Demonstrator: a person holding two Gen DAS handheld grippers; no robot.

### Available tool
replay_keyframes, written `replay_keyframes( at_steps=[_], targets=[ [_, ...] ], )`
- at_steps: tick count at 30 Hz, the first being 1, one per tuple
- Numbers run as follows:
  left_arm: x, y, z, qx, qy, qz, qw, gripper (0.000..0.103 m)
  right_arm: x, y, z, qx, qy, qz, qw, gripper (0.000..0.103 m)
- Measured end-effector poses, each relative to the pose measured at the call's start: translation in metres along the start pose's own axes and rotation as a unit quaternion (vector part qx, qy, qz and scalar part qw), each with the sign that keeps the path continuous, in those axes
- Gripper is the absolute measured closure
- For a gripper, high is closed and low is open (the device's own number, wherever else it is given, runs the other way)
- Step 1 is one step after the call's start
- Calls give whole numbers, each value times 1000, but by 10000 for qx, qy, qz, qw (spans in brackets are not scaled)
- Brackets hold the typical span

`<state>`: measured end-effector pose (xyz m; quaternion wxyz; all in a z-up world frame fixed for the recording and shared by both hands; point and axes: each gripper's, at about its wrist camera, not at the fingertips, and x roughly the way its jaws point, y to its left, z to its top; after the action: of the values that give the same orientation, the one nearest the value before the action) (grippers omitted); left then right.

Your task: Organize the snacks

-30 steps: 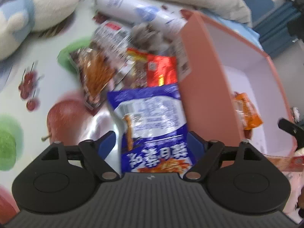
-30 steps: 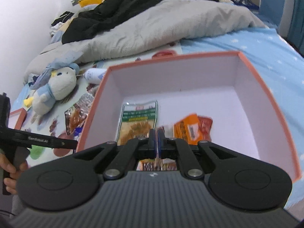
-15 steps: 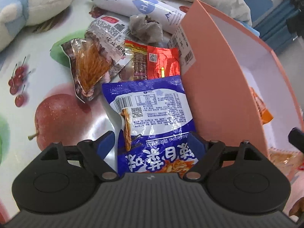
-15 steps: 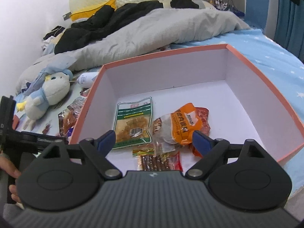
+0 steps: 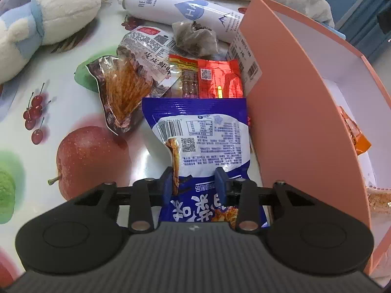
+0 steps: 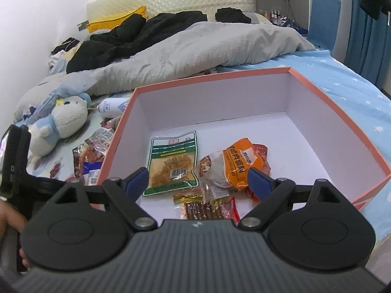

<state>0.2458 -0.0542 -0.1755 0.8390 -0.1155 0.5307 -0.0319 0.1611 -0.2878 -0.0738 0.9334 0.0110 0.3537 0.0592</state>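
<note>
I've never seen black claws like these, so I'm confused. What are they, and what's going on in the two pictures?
They are grippers: pinching tools a person holds, one in each hand. Each carries a camera looking along its fingers, so you get one picture per hand.

The left gripper has just been closing and now pinches a blue snack bag lying on a fruit-print cloth. Near it are more snacks, a white bottle and a plush toy.

The right gripper is open and holds nothing. It hangs over a pink box that already has a green packet, an orange packet and more snacks in it.

The snacks are being tidied into the box.
</note>
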Motion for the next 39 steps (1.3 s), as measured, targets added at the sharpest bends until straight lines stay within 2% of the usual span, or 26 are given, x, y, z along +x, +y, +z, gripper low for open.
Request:
replay_keyframes(
  at_steps=[5, 9, 16, 28, 39],
  targets=[
    [-6, 1, -2, -74, -13, -114, 9999, 79, 0, 4, -1, -53, 15, 18, 10000, 14],
    [-14, 6, -3, -194, -65, -151, 9997, 83, 0, 7, 1, -156, 17, 20, 9999, 14],
    [-38, 22, 1, -414, -205, -154, 9988, 85, -3, 11, 6, -235, -47, 4, 9997, 14],
    [-93, 50, 22, -913, -651, -415, 9928, 87, -1, 19, 12, -347, -59, 12, 9994, 14],
    [-148, 30, 51, -955, -1197, -977, 9834, 89, -5, 17, 22, -308, -135, -55, 9994, 14]
  ],
)
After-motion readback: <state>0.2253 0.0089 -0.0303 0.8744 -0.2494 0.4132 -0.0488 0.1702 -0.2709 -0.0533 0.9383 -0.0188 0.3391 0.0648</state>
